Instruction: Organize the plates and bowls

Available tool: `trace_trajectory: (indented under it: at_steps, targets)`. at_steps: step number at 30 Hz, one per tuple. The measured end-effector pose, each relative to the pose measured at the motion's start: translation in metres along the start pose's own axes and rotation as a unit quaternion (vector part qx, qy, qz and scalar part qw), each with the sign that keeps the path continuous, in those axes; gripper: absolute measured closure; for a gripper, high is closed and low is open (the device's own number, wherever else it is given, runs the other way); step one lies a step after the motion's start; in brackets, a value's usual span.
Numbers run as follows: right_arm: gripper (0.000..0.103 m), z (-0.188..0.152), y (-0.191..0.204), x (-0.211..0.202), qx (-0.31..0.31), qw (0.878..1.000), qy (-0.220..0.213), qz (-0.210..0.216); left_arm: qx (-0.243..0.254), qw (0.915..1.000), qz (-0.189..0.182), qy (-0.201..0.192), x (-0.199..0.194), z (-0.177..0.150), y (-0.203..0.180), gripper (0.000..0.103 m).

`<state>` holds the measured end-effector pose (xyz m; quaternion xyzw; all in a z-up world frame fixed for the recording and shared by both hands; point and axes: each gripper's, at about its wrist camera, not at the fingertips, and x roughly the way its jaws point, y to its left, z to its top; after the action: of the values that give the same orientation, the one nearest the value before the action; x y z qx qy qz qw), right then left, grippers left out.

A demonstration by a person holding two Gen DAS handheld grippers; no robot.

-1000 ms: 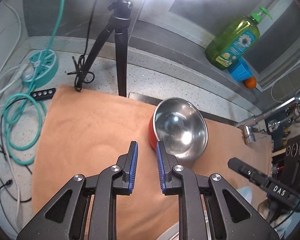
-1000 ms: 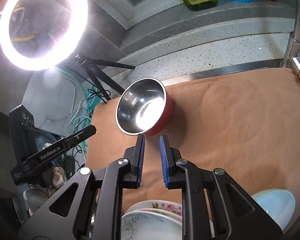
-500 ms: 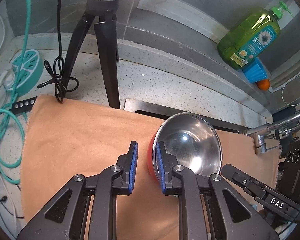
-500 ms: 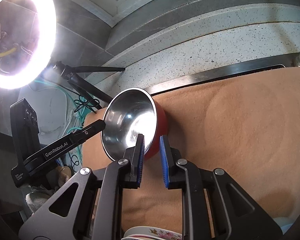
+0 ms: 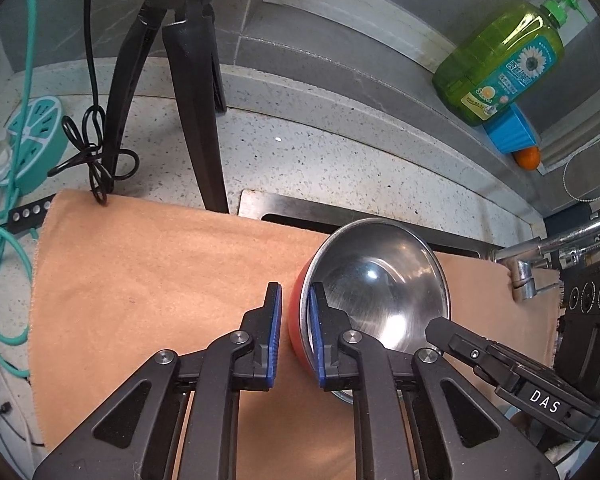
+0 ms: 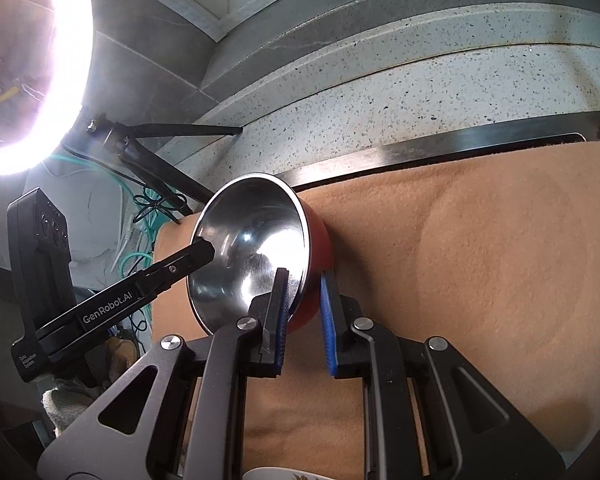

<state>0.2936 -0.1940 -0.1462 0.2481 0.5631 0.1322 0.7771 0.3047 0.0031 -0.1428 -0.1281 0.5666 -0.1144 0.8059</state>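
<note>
Resting tilted on the orange cloth [image 5: 148, 280] over the table, the red steel bowl [image 5: 380, 292] is straddled at opposite rims by L gripper [image 5: 294, 320] & R gripper [image 6: 304, 308], fingers spread, not pinching.

Bowl [image 5: 376, 292]: red outside, bare steel inside.
Cloth [image 5: 148, 276]: plain peach.
Worktop [image 5: 332, 156]: pale grey, dark-speckled.
Fingers [image 5: 275, 332]: black, blue pads.
Bottle [image 5: 500, 64]: green, teal label with white daisy.
Cup [image 5: 510, 136]: blue.
Fruit [image 5: 527, 158]: orange.
Tripod [image 5: 196, 92]: black.
Power strip [image 5: 36, 120]: teal, white lines.
Cable [image 5: 0, 280]: teal.
Plate [image 6: 284, 474]: white, floral rim.
</note>
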Motion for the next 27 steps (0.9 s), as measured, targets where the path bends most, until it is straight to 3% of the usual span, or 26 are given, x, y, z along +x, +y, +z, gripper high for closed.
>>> trace_trajectory:
  at_steps: [17,27]
  targets:
    - [0.090,-0.017,0.018,-0.032,-0.025,1.000,-0.007,0.000,0.019,0.9995,-0.005,-0.024,-0.033,-0.021,-0.013,0.091]
    - [0.090,-0.050,0.031,-0.068,-0.039,0.999,-0.015,0.014,0.033,0.9979,-0.016,-0.054,-0.075,-0.057,-0.021,0.091]
